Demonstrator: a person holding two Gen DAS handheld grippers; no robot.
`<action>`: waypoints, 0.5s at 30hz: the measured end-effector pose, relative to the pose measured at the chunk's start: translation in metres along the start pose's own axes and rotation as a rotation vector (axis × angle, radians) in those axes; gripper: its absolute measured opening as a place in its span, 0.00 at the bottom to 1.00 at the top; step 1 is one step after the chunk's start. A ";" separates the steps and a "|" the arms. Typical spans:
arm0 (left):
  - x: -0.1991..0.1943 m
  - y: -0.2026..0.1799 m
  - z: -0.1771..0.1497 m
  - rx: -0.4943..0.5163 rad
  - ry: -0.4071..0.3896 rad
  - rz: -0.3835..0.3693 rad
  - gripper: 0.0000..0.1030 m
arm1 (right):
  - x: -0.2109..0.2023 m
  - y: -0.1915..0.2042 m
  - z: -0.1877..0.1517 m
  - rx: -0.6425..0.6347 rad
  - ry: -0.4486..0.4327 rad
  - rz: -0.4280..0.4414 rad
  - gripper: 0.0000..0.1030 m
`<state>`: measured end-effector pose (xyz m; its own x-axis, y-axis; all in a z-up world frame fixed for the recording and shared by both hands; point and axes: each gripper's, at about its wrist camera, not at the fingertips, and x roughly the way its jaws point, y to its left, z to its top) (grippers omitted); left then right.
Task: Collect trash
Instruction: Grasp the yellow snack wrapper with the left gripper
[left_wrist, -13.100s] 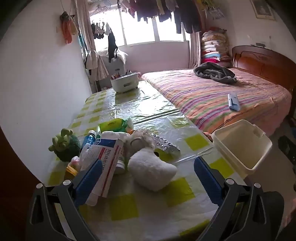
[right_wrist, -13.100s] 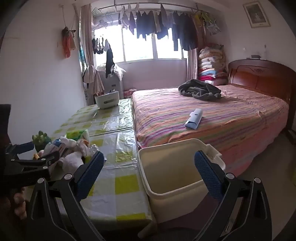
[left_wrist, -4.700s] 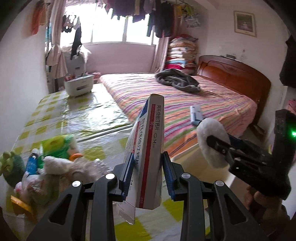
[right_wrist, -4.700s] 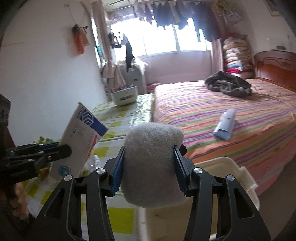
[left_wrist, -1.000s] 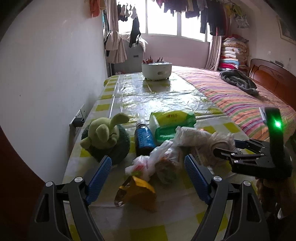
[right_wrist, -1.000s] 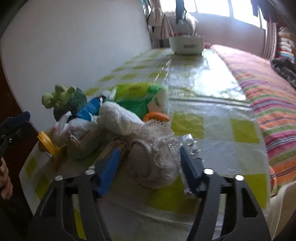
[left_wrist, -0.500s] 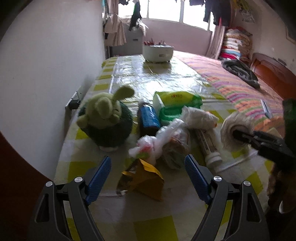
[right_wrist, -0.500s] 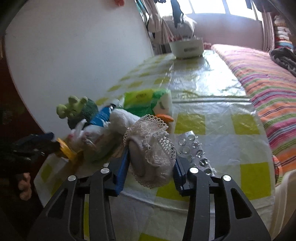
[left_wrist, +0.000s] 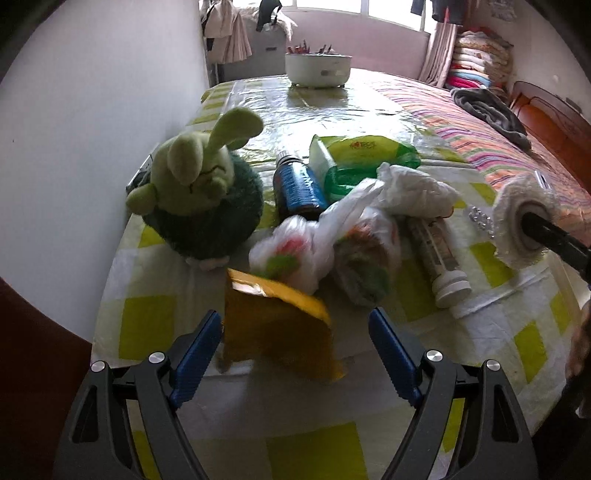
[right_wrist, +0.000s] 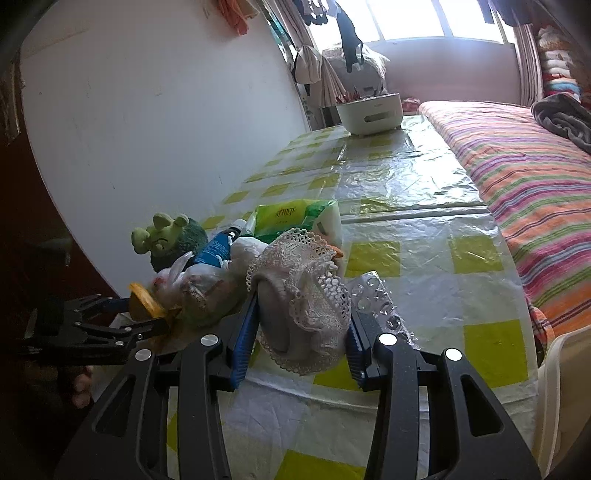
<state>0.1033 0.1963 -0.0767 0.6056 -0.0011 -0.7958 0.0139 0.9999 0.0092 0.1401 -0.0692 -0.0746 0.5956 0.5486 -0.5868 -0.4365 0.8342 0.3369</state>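
My right gripper (right_wrist: 301, 332) is shut on a white lace-trimmed pad (right_wrist: 306, 295), held just above the checked tablecloth (right_wrist: 480, 343). In the left wrist view the same lace pad (left_wrist: 517, 210) hangs at the right edge. My left gripper (left_wrist: 295, 350) is open and tilted down over a crumpled yellow packet (left_wrist: 273, 325) that lies between its fingers, untouched by the right pad. Beyond it lie tied plastic bags (left_wrist: 325, 240) with scraps inside, a white crumpled bag (left_wrist: 413, 188), a clear tube with a white cap (left_wrist: 439, 254) and a blister pack (right_wrist: 376, 295).
A green plush toy (left_wrist: 195, 192) stands at the left by the wall. Behind the pile lie a blue bottle (left_wrist: 299, 184) and a green tissue pack (left_wrist: 362, 155). A white pot (right_wrist: 369, 110) stands far back, a striped bed (right_wrist: 535, 177) on the right, a cream bin rim (right_wrist: 561, 354) below the table's corner.
My right gripper closed on the lace pad and lifted it off the table, away from the pile. My left gripper sank and tilted down toward the yellow packet.
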 end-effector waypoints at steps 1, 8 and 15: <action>0.003 0.001 -0.001 -0.005 0.016 -0.002 0.77 | 0.000 0.000 0.000 0.000 0.000 0.000 0.40; 0.010 0.005 -0.001 -0.036 0.027 0.015 0.63 | -0.004 0.001 -0.001 -0.004 -0.011 0.008 0.40; 0.007 0.007 0.001 -0.041 0.004 0.031 0.41 | -0.007 0.001 0.000 -0.006 -0.021 0.007 0.40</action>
<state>0.1084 0.2033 -0.0811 0.6022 0.0299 -0.7978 -0.0374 0.9993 0.0092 0.1354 -0.0717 -0.0703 0.6068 0.5553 -0.5688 -0.4443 0.8303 0.3365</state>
